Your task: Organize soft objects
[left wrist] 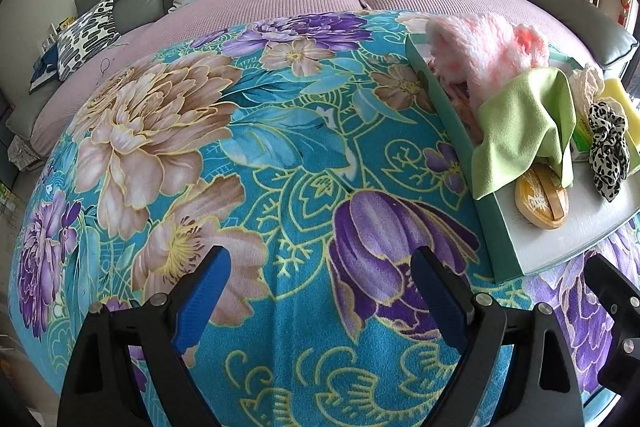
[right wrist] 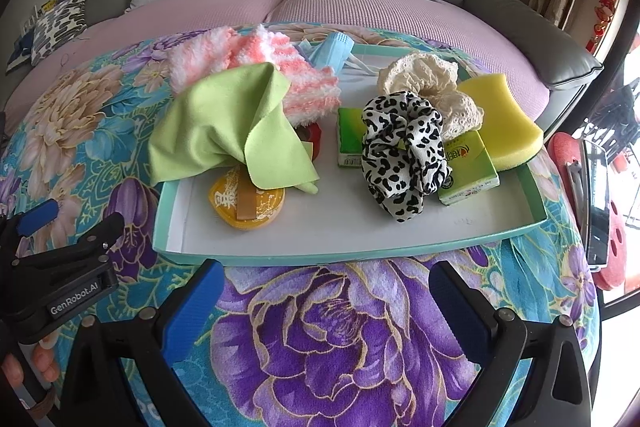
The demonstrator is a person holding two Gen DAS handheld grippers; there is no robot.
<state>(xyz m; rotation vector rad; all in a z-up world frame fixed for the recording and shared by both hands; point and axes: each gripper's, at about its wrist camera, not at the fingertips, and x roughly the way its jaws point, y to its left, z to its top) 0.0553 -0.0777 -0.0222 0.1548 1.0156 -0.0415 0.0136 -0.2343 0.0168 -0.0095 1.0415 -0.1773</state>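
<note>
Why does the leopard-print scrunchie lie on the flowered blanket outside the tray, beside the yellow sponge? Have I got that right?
Not quite: the leopard-print scrunchie lies inside the tray, on the green packets, not on the blanket. The yellow sponge is indeed nearby. The right wrist view shows it.

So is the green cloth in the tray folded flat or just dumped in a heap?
Dumped. The green cloth lies crumpled and draped over the round orange tin, one corner hanging over the tray wall.
</note>
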